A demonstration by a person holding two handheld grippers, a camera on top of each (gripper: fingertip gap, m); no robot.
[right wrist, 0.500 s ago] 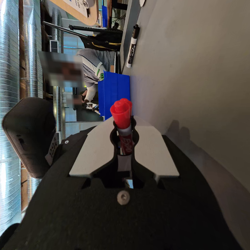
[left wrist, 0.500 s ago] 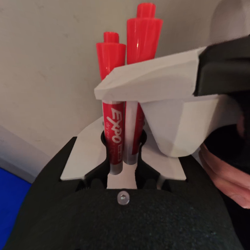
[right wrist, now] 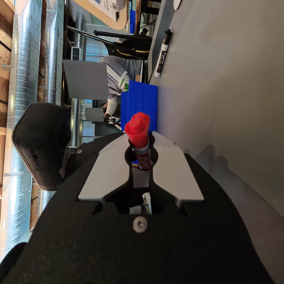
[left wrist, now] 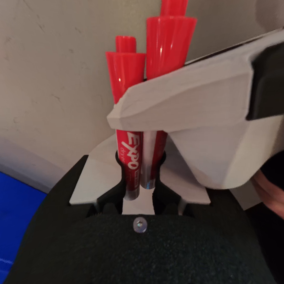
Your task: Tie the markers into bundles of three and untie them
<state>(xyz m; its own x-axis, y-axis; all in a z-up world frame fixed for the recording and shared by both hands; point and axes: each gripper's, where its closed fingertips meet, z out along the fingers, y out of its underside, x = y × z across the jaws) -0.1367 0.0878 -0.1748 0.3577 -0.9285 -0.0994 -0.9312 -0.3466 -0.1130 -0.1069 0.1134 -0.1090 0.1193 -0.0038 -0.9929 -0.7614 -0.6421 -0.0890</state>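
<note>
Red markers (left wrist: 126, 73) with red caps stand side by side; two show plainly. My left gripper (left wrist: 140, 147) is shut on their barrels, caps pointing away from it. My right gripper (left wrist: 123, 113) comes in from the right and crosses the markers just below the caps, hiding their middle. In the right wrist view the right gripper (right wrist: 139, 138) is shut on the same red markers (right wrist: 137, 130), seen cap end on in the round notch between its fingers. No tie or band is visible.
A grey table (right wrist: 222, 92) lies under both grippers. A black marker (right wrist: 163, 52) lies on it farther off. A blue bin (right wrist: 142, 104) stands at the table edge and also shows in the left wrist view (left wrist: 15, 222). A person (right wrist: 116, 73) sits behind. The left gripper's black housing (right wrist: 40, 146) is at the left. My hands' fingertips stand some 7 cm from each other.
The right gripper's fingers have tilted and slid a little down the markers toward the left gripper. Both grippers still hold the markers.
</note>
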